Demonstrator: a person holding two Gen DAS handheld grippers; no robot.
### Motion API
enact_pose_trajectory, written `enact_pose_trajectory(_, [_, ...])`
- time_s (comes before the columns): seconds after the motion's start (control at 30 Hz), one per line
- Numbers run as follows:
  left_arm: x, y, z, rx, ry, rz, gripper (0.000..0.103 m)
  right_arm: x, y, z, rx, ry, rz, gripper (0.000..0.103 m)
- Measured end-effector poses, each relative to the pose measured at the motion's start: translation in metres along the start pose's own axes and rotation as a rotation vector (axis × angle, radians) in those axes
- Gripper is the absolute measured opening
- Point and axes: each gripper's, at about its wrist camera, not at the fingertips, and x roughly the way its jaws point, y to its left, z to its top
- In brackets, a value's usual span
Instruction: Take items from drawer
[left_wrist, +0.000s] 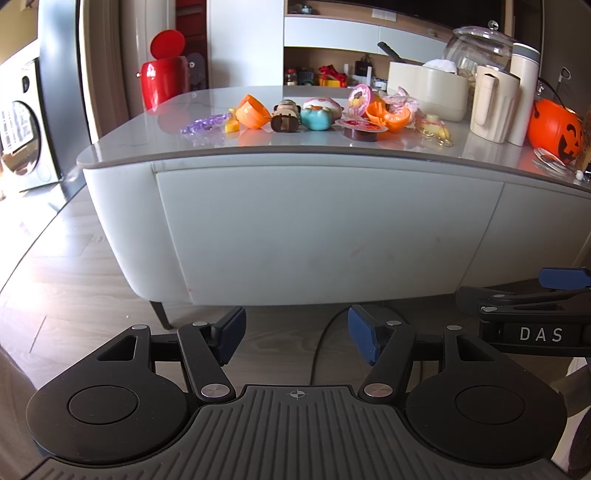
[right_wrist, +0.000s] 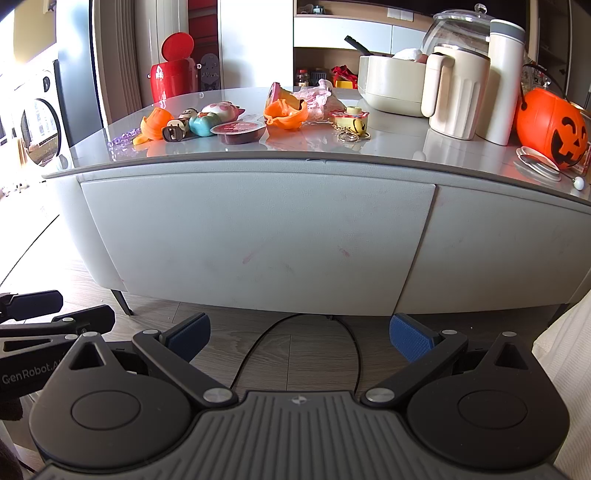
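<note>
A white drawer front (left_wrist: 325, 232) (right_wrist: 255, 240) fills the side of a low white table and sits flush, closed. Both grippers hang low in front of it, over the wood floor. My left gripper (left_wrist: 295, 334) is open with nothing between its blue pads. My right gripper (right_wrist: 299, 338) is open wider, also holding nothing. On the tabletop lie small toys: an orange capsule half (left_wrist: 251, 110), a brown figure (left_wrist: 285, 117), a teal and white plush (left_wrist: 319, 112) (right_wrist: 210, 118), a jelly cup (left_wrist: 364, 129) (right_wrist: 238, 132) and a keychain (right_wrist: 351, 131). The drawer's inside is hidden.
A pumpkin bucket (right_wrist: 550, 127), cream jug (right_wrist: 456, 92), tall cream flask (right_wrist: 504, 77) and cream tub (right_wrist: 391, 83) stand at the tabletop's right. A red bin (left_wrist: 164, 75) stands behind the table. A black cable (right_wrist: 266, 350) loops on the floor under the table edge. A washing machine (left_wrist: 22, 122) stands at the left.
</note>
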Motion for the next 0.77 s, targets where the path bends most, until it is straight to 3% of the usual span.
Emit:
enact_pose_trajectory(0.17, [0.0,0.0,0.0,0.004,-0.001,-0.006,0.066,0.0,0.0,0.0,0.0,0.0,0.0,0.103])
enact_pose_trajectory(0.37, [0.003,-0.007,0.0,0.041,0.014,-0.014,0.029,0.001,-0.001,-0.001,0.009,-0.001,-0.002,0.103])
enact_pose_trajectory(0.47, [0.005,-0.009,0.002,0.034,0.022,-0.049,0.017,0.002,-0.002,0.0,0.02,0.007,-0.004,0.103])
enact_pose_trajectory(0.67, [0.0,-0.016,0.013,0.022,-0.003,-0.055,0.015,0.0,-0.009,0.003,0.061,0.015,0.007,0.103])
enact_pose_trajectory(0.77, [0.006,-0.006,0.022,-0.049,0.022,-0.043,0.015,-0.007,-0.017,0.007,0.11,0.005,0.02,0.103])
